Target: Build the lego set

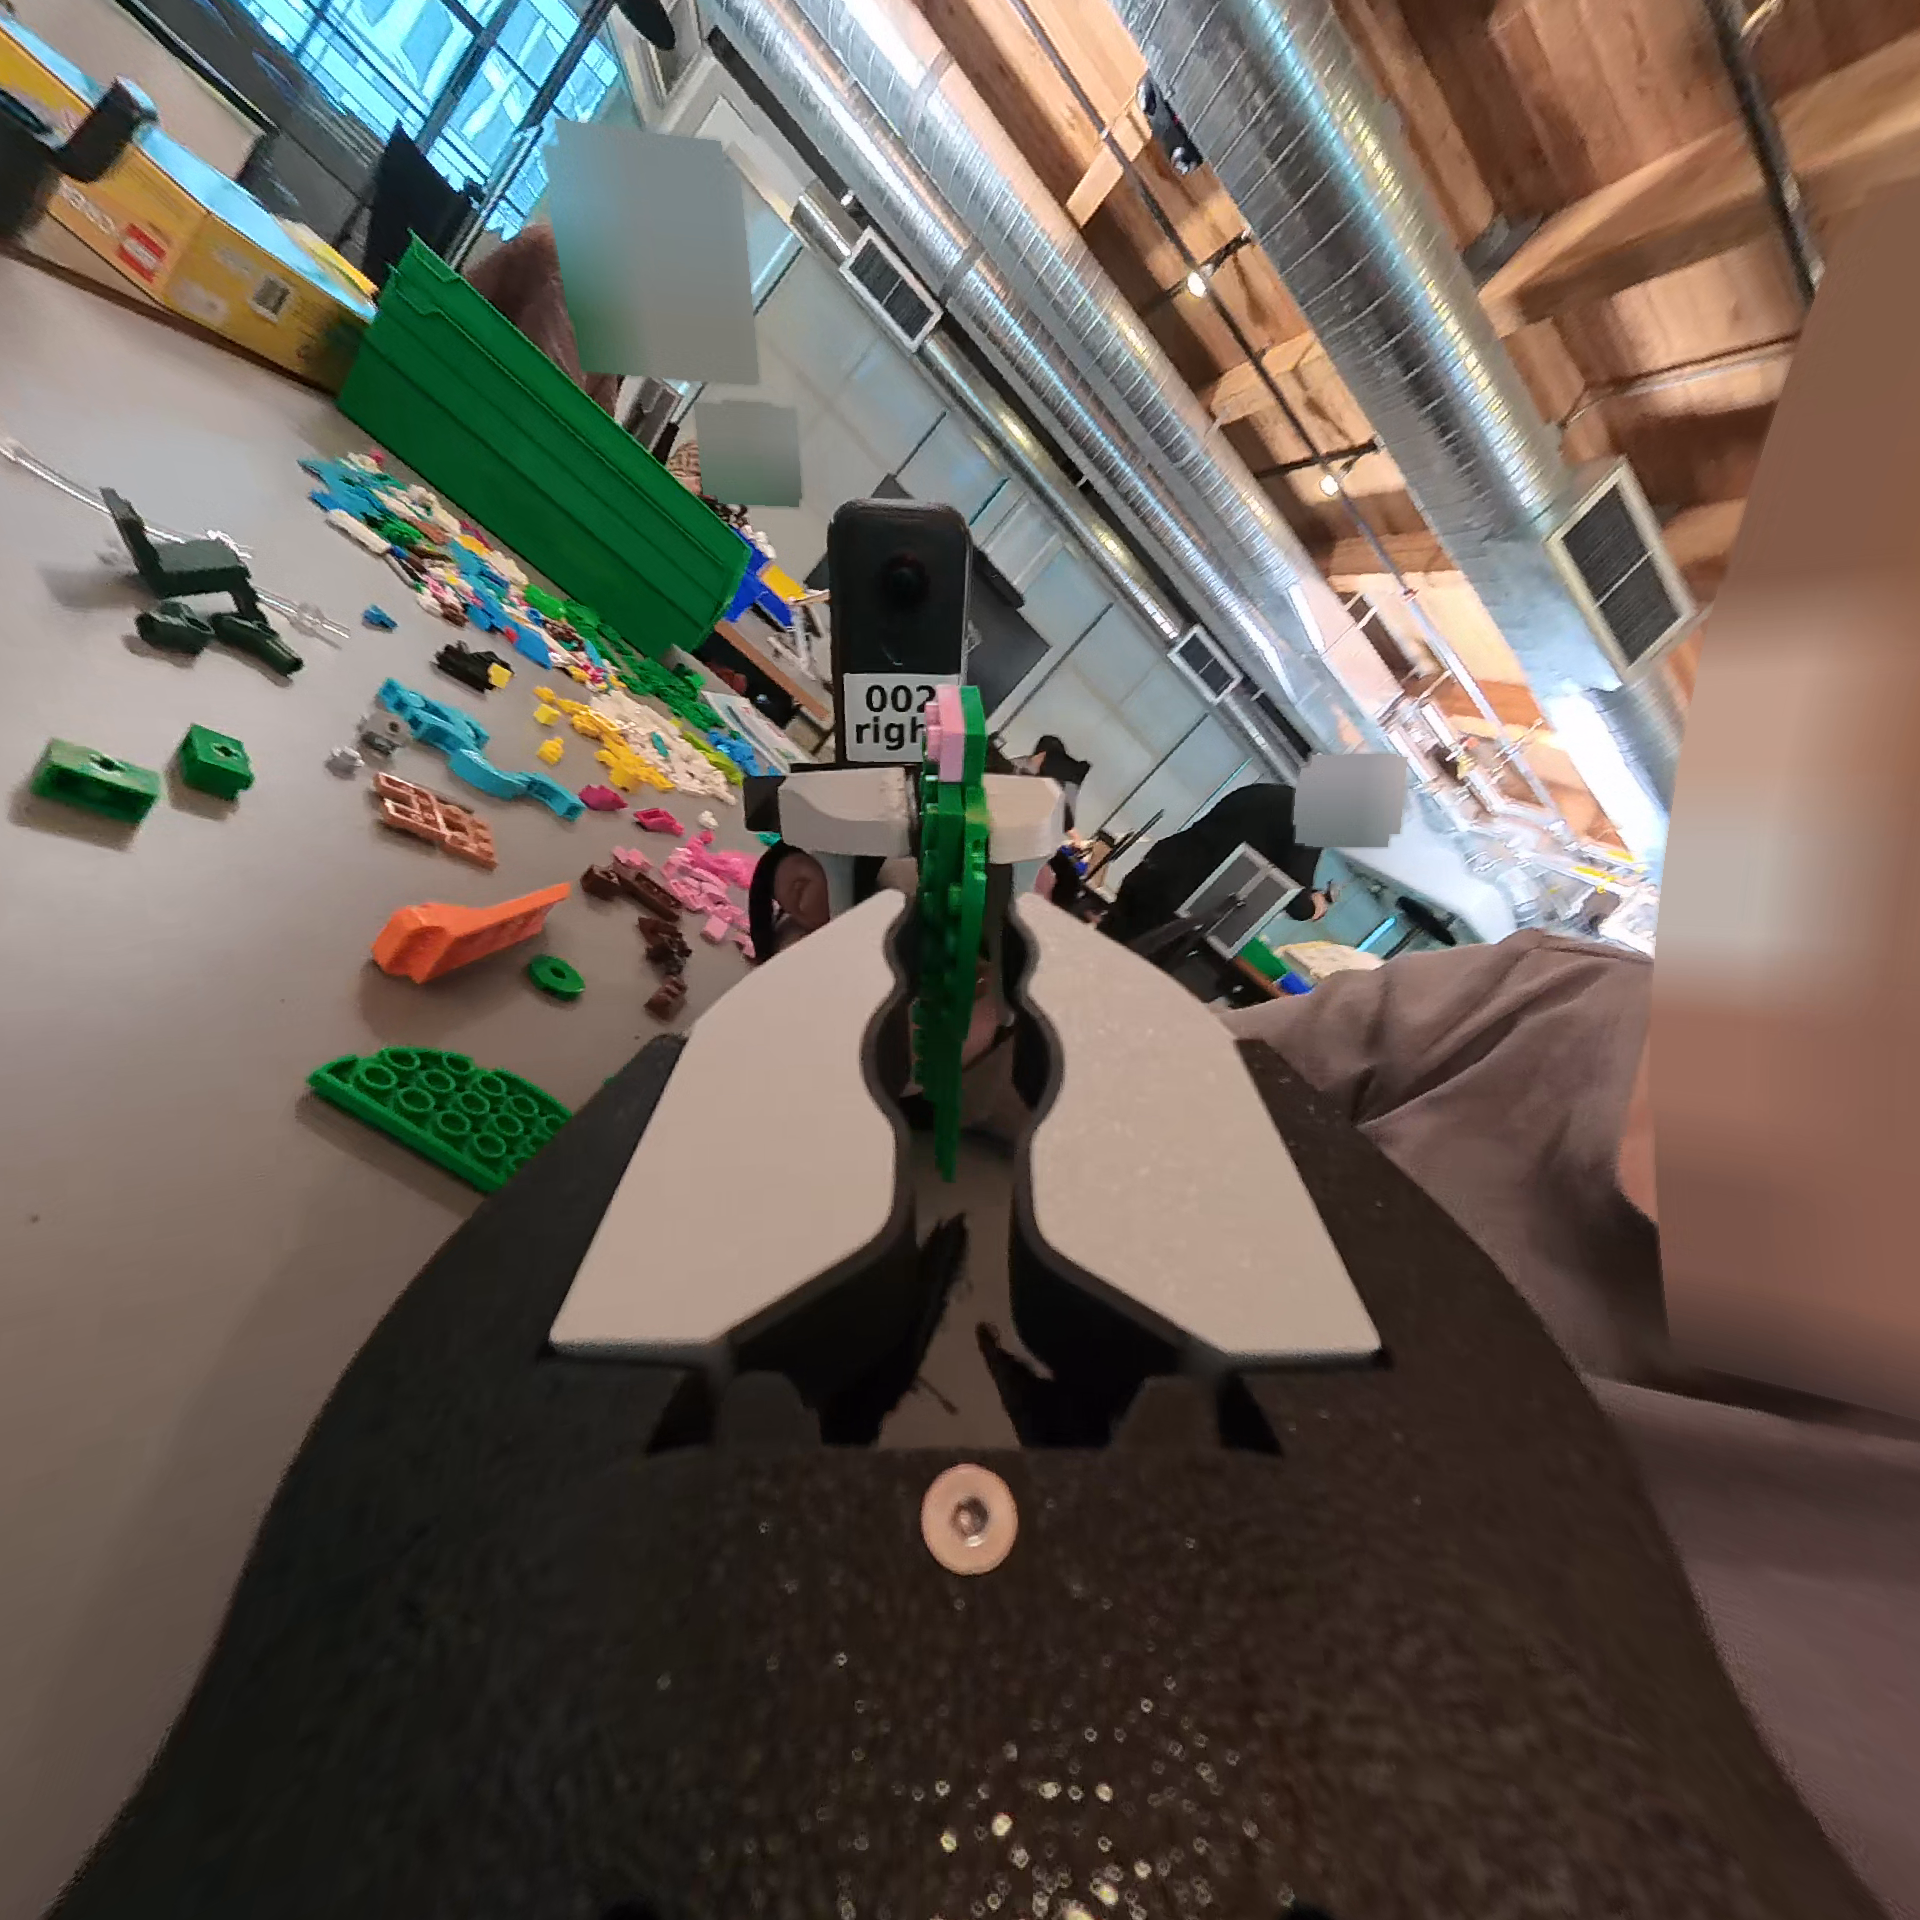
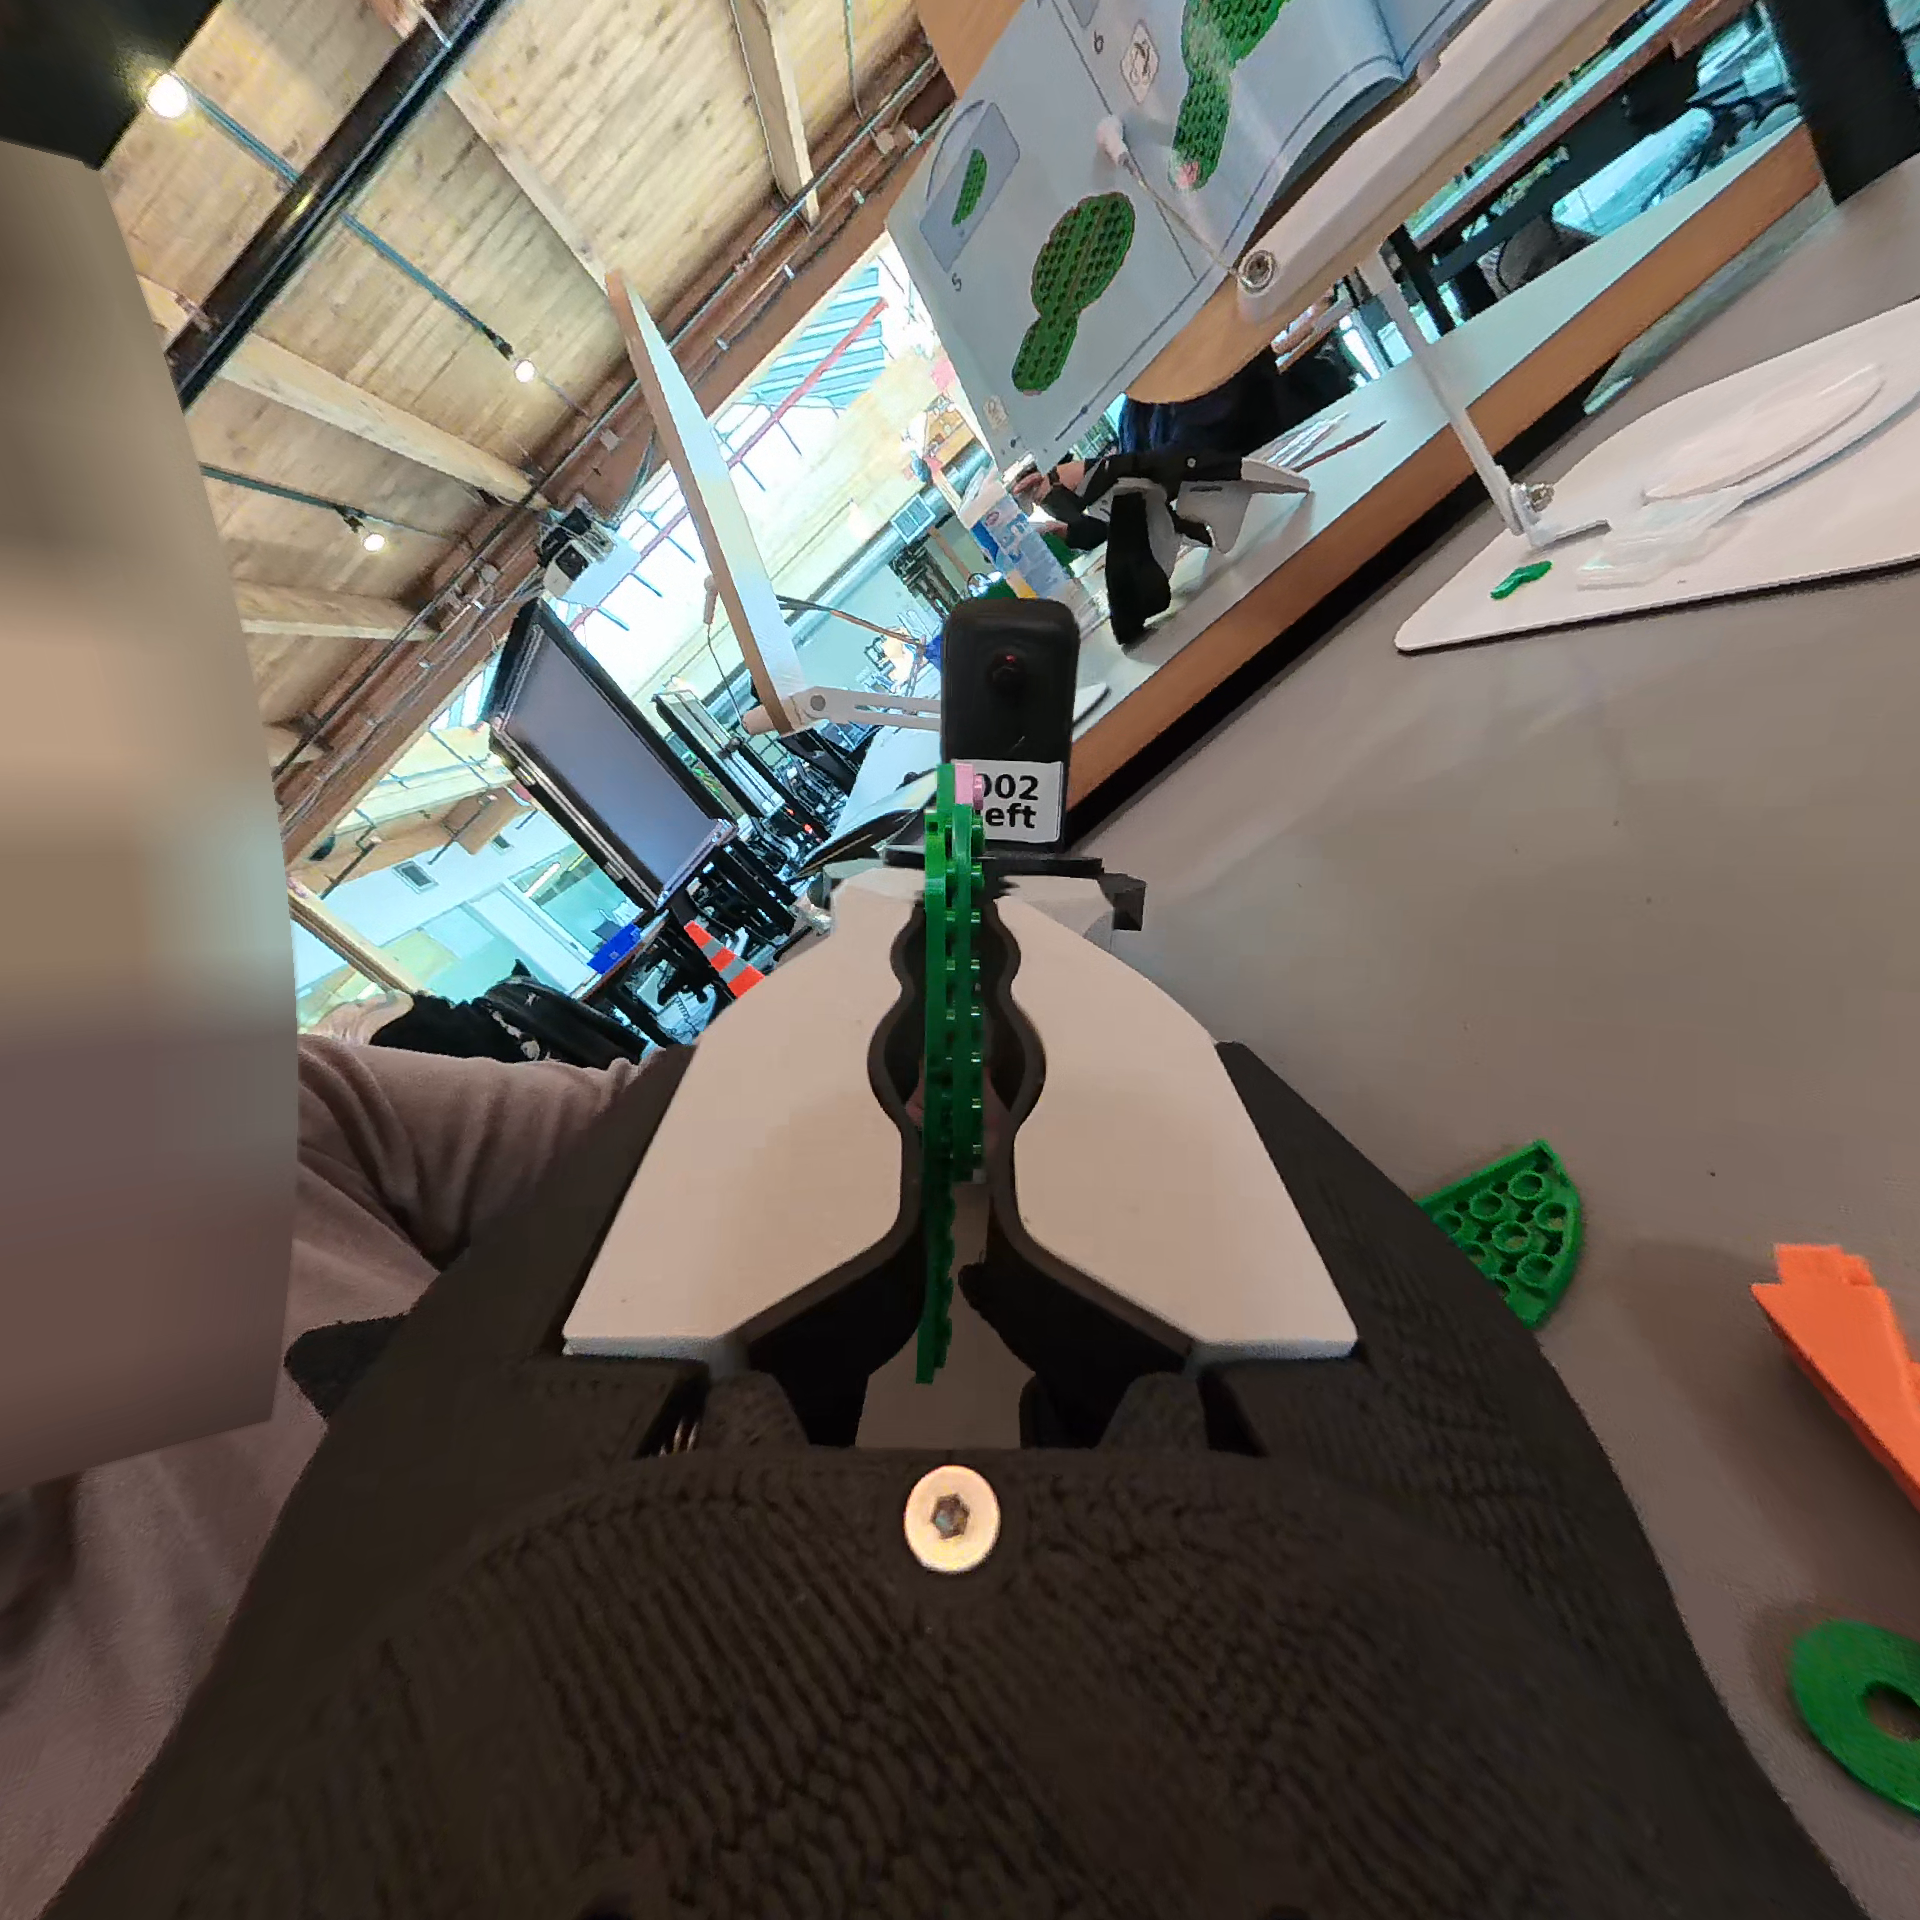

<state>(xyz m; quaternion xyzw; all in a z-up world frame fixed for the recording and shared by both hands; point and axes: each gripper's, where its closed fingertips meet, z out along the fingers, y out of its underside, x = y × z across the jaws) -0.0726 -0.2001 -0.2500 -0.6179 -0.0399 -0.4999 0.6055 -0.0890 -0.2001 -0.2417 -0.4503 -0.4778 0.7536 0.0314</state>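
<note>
A green plate assembly point(image 1: 951, 935) is held edge-on in the air between both grippers, which face each other. A small pink piece point(image 1: 948, 743) sits on its upper edge. My left gripper point(image 1: 958, 906) is shut on the near end of the plate. The right gripper point(image 1: 920, 821) shows beyond it, clamped on the far end. In the right wrist view my right gripper point(image 2: 954, 914) is shut on the same green plate assembly point(image 2: 951, 1039), with the pink piece point(image 2: 966, 781) at the top and the left gripper point(image 2: 977, 883) behind.
On the grey table lie a green half-round plate point(image 1: 447, 1112), an orange brick separator point(image 1: 468, 935), a green ring point(image 1: 556, 977), a pile of loose bricks point(image 1: 582, 665), green bins point(image 1: 540, 457) and a yellow box point(image 1: 208, 260). An instruction booklet point(image 2: 1091, 239) stands on a holder above a white mat point(image 2: 1662, 520). Left and right tips are no more than a few centimetres apart.
</note>
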